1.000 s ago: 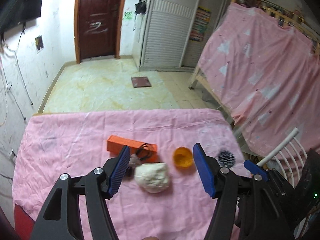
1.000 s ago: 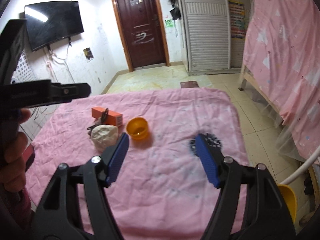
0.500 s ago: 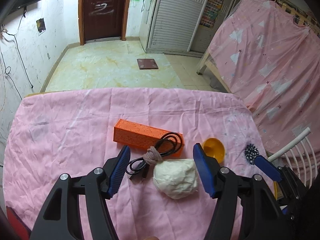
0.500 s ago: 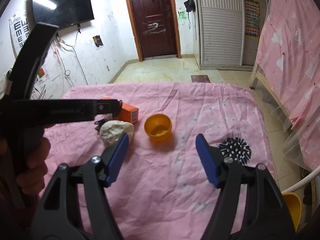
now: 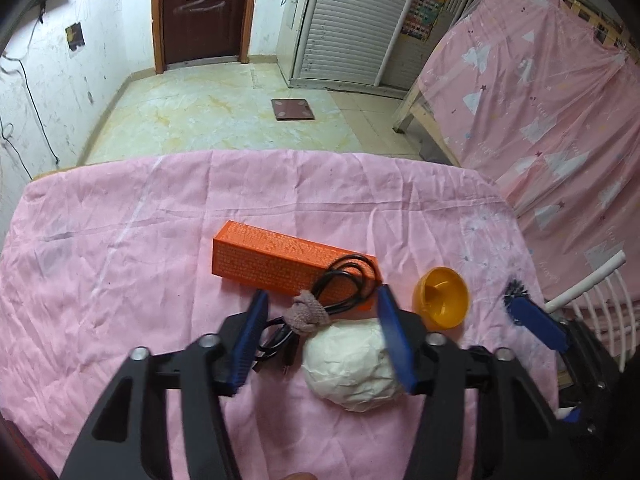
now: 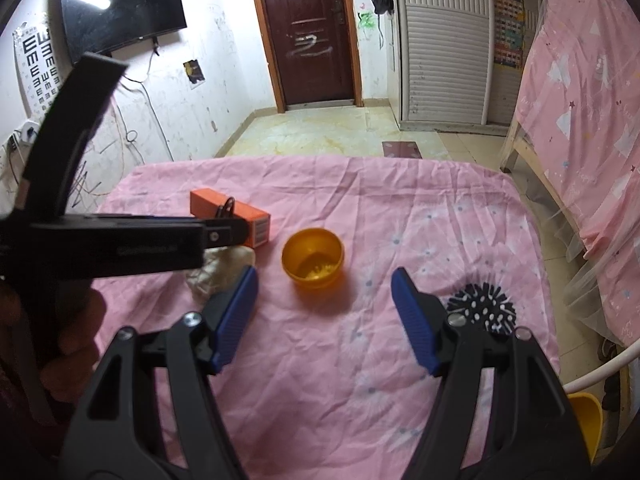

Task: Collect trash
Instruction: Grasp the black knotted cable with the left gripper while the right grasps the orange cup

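- Crumpled white paper ball [image 5: 354, 364] lies on the pink cloth [image 5: 120, 260] in the lower centre of the left wrist frame, just below the orange box [image 5: 280, 264]
- The left gripper [image 5: 324, 338] has its blue pads spread wide, holding nothing; the right pad overlaps the ball's right edge in the frame, the left pad [image 5: 250, 340] stands beside the cable, and I cannot tell whether either touches
- A bundled black cable [image 5: 340, 284], tied with a grey-brown band [image 5: 308, 314], lies partly over the box's right end and trails down to the left of the ball
- An orange cup [image 5: 442, 298] sits just right of the ball, near the centre right of that frame
- In the right wrist frame the right gripper [image 6: 324, 316] is spread open and empty above the cloth, at lower centre
- The cup [image 6: 313, 258] shows just above the gap between its pads, apart from them
- A black spiky ball [image 6: 482, 308] lies at right, partly hidden behind the right pad
- The paper ball [image 6: 224, 270] peeks out at centre left, mostly covered by the left gripper's body crossing the frame
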The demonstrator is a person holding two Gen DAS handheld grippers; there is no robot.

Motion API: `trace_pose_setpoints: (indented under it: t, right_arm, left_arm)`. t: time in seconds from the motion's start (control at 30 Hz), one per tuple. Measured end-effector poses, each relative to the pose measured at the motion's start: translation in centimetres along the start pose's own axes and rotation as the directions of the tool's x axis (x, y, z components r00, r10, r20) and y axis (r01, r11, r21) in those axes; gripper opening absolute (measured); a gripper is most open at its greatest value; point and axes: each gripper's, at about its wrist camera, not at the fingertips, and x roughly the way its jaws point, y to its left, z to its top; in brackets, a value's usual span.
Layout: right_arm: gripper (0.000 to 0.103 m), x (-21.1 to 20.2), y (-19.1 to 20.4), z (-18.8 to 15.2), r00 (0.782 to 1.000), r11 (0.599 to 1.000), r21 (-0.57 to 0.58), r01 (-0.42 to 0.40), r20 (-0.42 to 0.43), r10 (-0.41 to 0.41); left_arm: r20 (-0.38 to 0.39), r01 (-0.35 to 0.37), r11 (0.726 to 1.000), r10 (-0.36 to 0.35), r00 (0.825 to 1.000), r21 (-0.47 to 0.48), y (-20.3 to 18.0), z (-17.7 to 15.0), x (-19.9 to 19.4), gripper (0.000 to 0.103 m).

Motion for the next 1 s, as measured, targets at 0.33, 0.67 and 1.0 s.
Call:
trace_pose_setpoints:
  t: [0.33,0.67,1.0]
  right_arm:
    - [0.066,2.2,0.5,1.1,0.999,1.000,-0.017,0.000,-0.037,-0.001]
    - [0.066,4.3,0.2,2.2,0.997,1.000,-0.001,0.019,-0.078,-0.019]
    - [0.051,5.4,-0.6,1.9,0.991,0.996,0.048,-0.068,-0.115,0.074]
  left_arm:
    - [-0.026,-0.029,0.999,0.028,0.999,-0.042,1.5,-0.6,0.7,0.011]
    - [0.009,-0.067,0.996,0.068,0.998,-0.057,2.2,-1.5,-1.2,0.010]
    - [0.042,-0.076,0.995,0.079,0.996,-0.072,3.3,-2.5,-3.7,0.011]
